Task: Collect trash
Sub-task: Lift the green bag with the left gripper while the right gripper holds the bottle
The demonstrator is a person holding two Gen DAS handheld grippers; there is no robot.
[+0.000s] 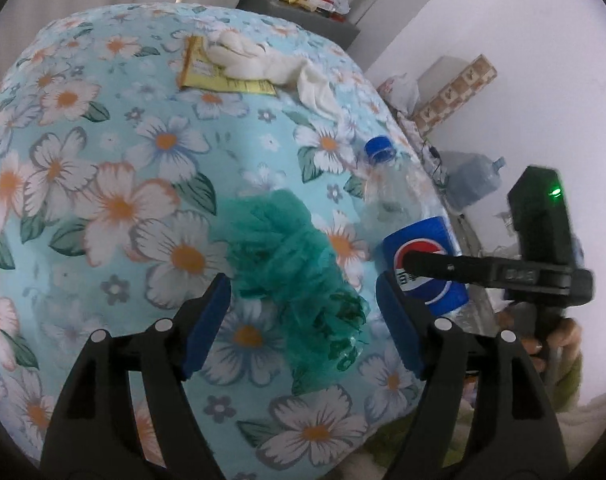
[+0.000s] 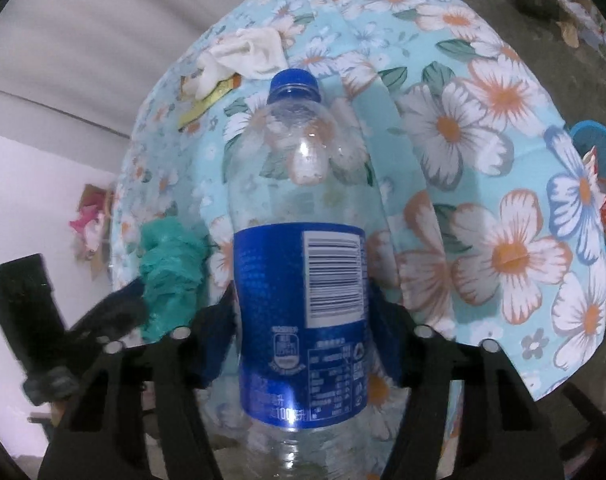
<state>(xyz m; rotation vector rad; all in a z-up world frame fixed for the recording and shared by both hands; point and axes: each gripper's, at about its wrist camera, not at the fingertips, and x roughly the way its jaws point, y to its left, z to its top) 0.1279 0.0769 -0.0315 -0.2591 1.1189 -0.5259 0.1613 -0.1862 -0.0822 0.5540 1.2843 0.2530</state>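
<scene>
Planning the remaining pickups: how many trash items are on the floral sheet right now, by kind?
Plastic bottle: 1, clamped in the right gripper
Green plastic bag: 1, between the open left gripper fingers
White crumpled cloth: 1
Yellow packet: 1
Total: 4

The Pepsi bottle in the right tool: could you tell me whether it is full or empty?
Empty: the floral sheet shows clearly through the Pepsi bottle, with only droplets inside, and its blue cap is on.

Clear glossy plastic bottle (image 2: 303, 216) with shiny label, crinkly green plastic bag (image 1: 299, 264), matt floral cloth bedsheet (image 1: 103, 200).
</scene>
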